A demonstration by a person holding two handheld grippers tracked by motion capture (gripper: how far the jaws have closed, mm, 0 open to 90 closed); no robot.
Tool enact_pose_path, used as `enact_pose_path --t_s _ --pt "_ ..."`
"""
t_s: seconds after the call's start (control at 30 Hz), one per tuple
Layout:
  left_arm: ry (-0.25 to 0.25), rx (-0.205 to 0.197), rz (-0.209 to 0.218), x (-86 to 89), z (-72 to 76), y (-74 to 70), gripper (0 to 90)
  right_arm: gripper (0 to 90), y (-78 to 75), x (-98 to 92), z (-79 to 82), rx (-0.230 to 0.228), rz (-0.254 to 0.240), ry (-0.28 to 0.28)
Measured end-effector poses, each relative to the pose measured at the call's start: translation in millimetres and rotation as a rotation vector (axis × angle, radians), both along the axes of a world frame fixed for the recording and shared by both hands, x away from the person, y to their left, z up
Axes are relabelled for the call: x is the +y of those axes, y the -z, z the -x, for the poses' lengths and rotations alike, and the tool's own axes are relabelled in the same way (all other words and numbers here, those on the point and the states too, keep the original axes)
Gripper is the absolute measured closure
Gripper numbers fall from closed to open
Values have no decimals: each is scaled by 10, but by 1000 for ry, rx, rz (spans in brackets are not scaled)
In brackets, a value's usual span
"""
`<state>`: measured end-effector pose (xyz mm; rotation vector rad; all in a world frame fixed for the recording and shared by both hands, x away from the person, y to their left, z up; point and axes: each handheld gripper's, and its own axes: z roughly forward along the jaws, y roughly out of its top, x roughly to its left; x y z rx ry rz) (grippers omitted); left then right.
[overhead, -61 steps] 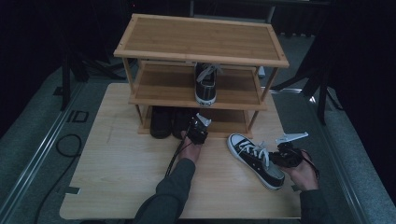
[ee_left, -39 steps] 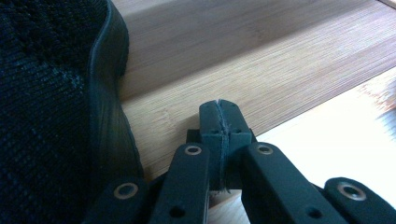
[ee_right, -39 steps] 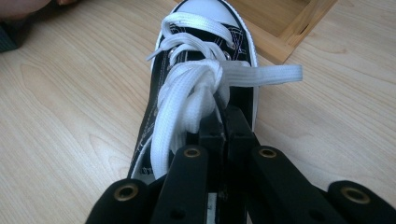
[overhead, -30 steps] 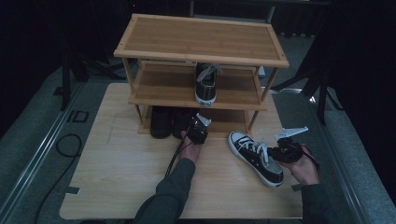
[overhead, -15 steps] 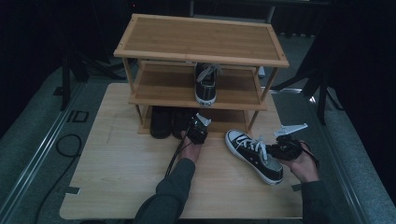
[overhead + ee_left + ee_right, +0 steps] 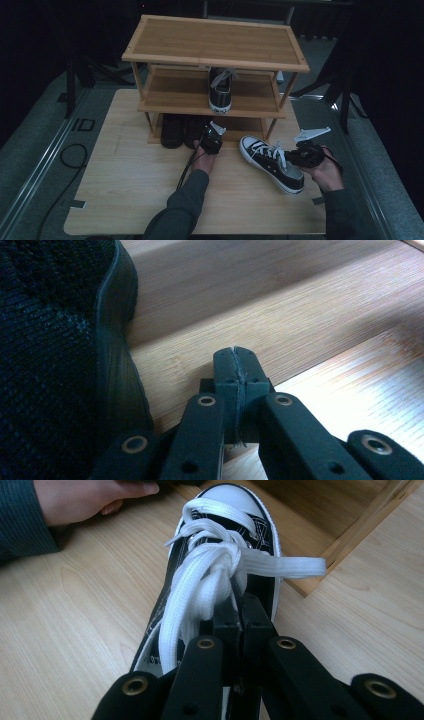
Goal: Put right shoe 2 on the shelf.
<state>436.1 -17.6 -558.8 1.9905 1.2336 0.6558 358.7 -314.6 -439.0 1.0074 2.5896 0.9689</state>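
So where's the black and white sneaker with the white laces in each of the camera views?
High view: sneaker lies on the table, lower right, toe toward the rack.
Left gripper view: it is not there.
Right gripper view: centre, running up from the jaws, white toe cap at top.
Shared landmark: the wooden shoe rack, seen top right in the right gripper view.

Shoe rack (image 6: 215,46) at the back of the surface (image 6: 125,190), shoes on and before it.

One shoe (image 6: 220,89) stands on the middle shelf; two dark shoes (image 6: 172,131) sit on the bottom shelf at the left; a sneaker (image 6: 272,162) lies on the surface before the rack's right end.
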Motion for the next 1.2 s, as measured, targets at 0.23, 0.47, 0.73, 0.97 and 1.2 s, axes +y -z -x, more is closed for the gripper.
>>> enact_pose_path --t_s 0.23,0.47,0.73,0.97,1.2 --pt "0 0 0 0 0 0 896 885 -59 18 -12 -4 12 -15" --pt "-1 0 0 -1 0 0 896 885 -114 44 -26 -10 26 -39" --pt "-1 -1 2 -2 0 1 896 885 -220 55 -43 -13 20 -67" --pt "-1 -1 2 -3 0 1 896 885 -310 61 -60 -18 36 -86" --pt "-1 -1 2 -2 0 1 896 885 -386 73 -77 -21 41 -100"
